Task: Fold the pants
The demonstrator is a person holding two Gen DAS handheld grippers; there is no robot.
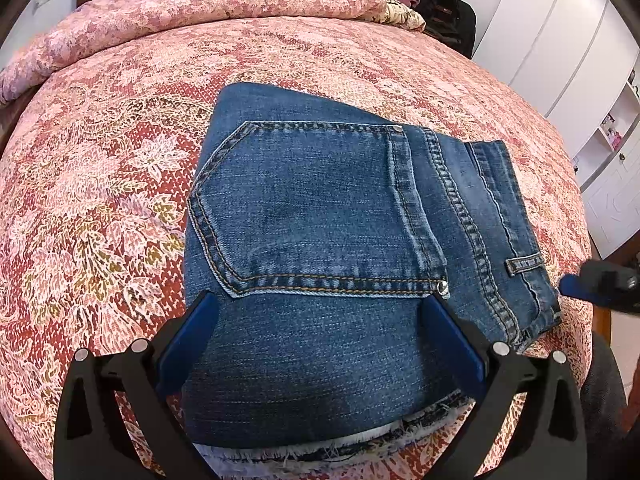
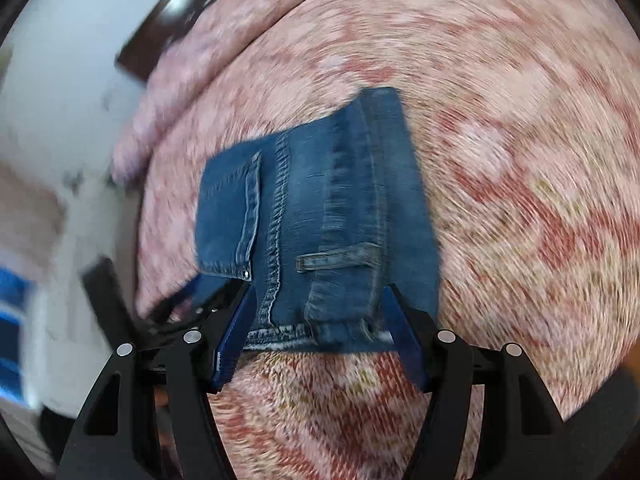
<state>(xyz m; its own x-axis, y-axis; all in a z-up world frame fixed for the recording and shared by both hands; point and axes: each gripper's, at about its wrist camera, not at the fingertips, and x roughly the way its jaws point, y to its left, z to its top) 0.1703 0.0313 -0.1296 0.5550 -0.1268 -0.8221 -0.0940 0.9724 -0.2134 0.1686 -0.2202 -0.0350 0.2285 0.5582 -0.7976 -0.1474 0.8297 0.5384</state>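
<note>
Blue jeans (image 1: 320, 208) lie folded into a compact stack on the bed, back pocket up and frayed hems at the near edge. My left gripper (image 1: 320, 320) hovers over the near part of the stack with its jaws wide open, nothing pressed between the blue pads (image 1: 188, 344). My right gripper (image 1: 592, 284) shows at the stack's right end. In the blurred right wrist view, the right gripper (image 2: 320, 320) is open, and the waistband end of the jeans (image 2: 320, 208) with its belt loop lies between its fingertips. The left gripper (image 2: 120, 300) shows as a dark shape at the left.
A pink and red floral bedspread (image 1: 100, 200) covers the bed, with a rolled quilt (image 1: 200, 4) at the far end. Dark clothes (image 1: 448, 16) sit at the far right corner. White wardrobes (image 1: 560, 40) stand beyond the bed's right edge.
</note>
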